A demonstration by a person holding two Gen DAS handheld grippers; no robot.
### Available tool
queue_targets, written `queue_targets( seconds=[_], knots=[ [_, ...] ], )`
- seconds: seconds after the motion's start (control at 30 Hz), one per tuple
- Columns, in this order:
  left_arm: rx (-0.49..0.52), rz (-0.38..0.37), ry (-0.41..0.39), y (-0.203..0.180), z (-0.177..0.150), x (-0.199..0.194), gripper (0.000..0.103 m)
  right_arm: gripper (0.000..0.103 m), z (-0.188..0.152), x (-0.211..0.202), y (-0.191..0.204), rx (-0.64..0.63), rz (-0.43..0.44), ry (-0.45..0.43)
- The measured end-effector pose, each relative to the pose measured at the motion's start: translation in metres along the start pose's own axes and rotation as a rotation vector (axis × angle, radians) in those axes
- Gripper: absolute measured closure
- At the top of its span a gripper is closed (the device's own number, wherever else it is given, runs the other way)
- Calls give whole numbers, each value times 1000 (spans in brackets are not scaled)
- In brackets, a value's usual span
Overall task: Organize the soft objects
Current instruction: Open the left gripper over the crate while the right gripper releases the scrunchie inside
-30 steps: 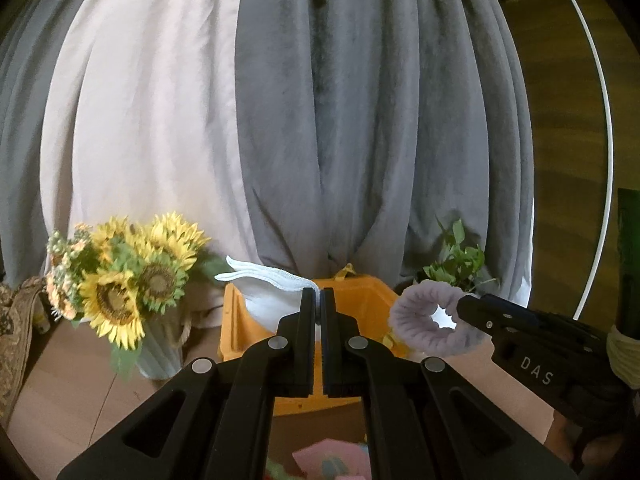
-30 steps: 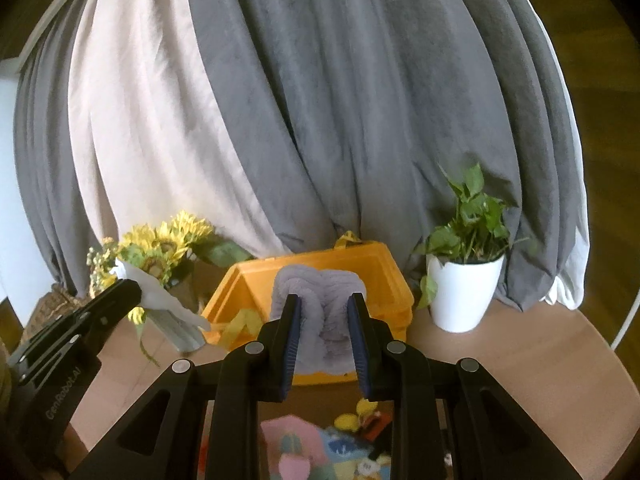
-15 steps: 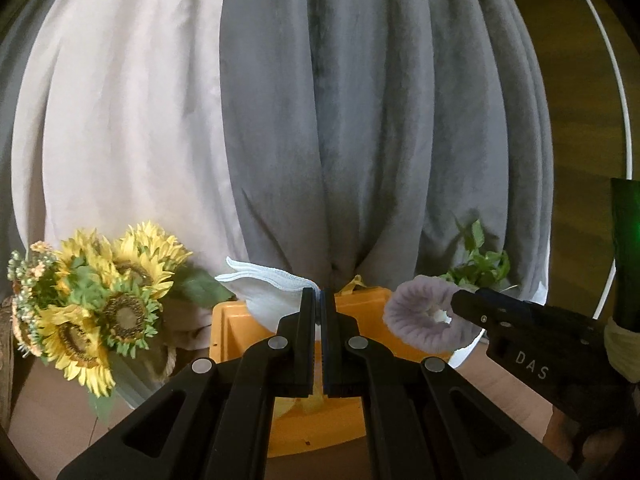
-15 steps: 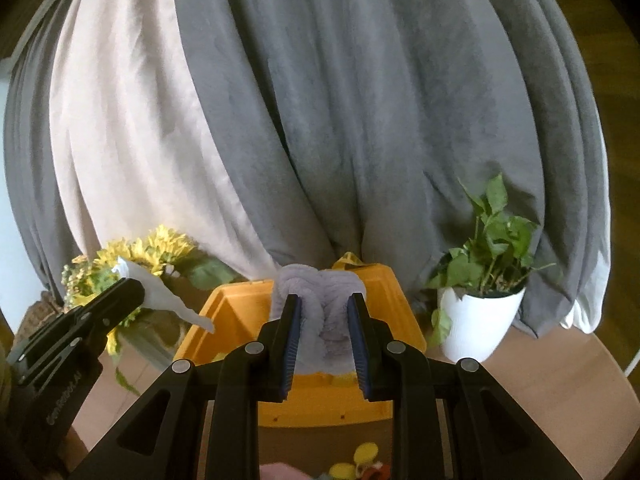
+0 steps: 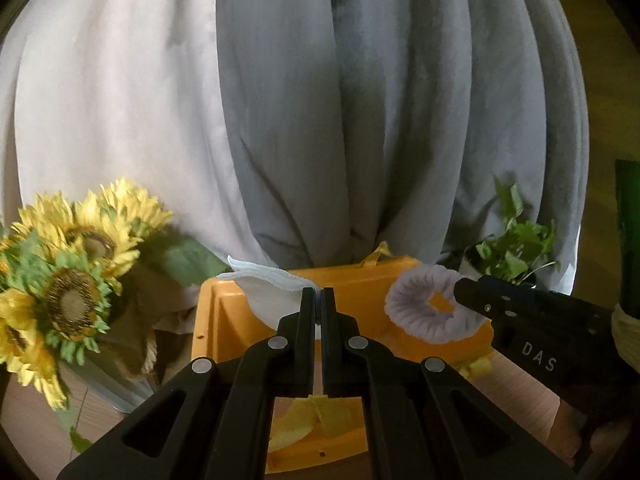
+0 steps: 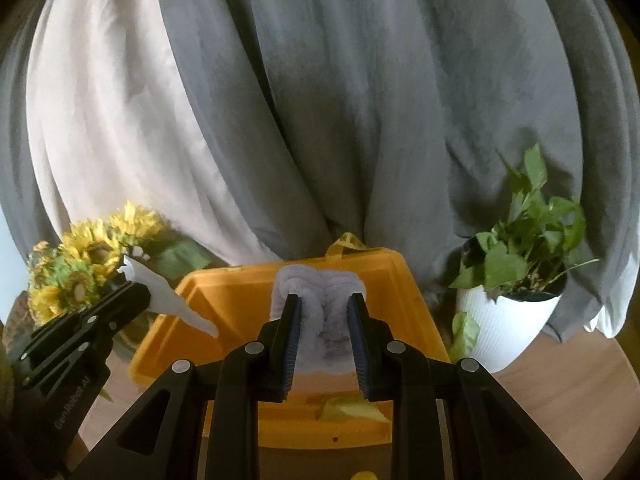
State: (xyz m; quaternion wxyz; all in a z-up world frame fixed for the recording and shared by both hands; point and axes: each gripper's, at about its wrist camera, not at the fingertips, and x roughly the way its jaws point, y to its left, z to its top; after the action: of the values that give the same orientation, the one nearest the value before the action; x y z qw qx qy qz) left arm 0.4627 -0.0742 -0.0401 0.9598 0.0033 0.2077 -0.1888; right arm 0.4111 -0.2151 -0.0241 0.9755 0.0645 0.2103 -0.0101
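Observation:
My left gripper (image 5: pixel 318 300) is shut on a white face mask (image 5: pixel 272 290), held over the left part of the orange bin (image 5: pixel 224 320). In the right wrist view the mask (image 6: pixel 168 300) sticks out of that gripper at the left. My right gripper (image 6: pixel 324 308) is shut on a fluffy lavender scrunchie (image 6: pixel 316 292), held over the bin (image 6: pixel 224 312). The scrunchie (image 5: pixel 428 308) shows as a ring at the right in the left wrist view. Yellow soft pieces (image 6: pixel 352 410) lie inside the bin.
A sunflower bouquet (image 5: pixel 68 280) stands left of the bin. A white pot with a green plant (image 6: pixel 508 308) stands to its right. Grey and white curtains (image 6: pixel 320 100) hang behind. The wooden table (image 6: pixel 560 408) shows at the lower right.
Both grippers have moved forward with their loads, from in front of the bin to over it. The bin now looks larger and the items on the table have left view.

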Motion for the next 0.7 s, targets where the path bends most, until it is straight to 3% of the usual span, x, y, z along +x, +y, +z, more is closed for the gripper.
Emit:
queue_targets(
  seconds=[0.27,0.33,0.4,0.7],
  knots=[
    [-1,-4,62,5,-9,29,98,73,-6,36,-5,6,15,69],
    [5,-1,69,4,-10,32,91,67,-8,41,-6,9,17,82],
    [5,2,72,4,-11,33,73,58,-10,46,-6,4,21,95],
    [4,67,46,2,-10,8,51,45,-11,38,-7,8,-2,88]
  ],
)
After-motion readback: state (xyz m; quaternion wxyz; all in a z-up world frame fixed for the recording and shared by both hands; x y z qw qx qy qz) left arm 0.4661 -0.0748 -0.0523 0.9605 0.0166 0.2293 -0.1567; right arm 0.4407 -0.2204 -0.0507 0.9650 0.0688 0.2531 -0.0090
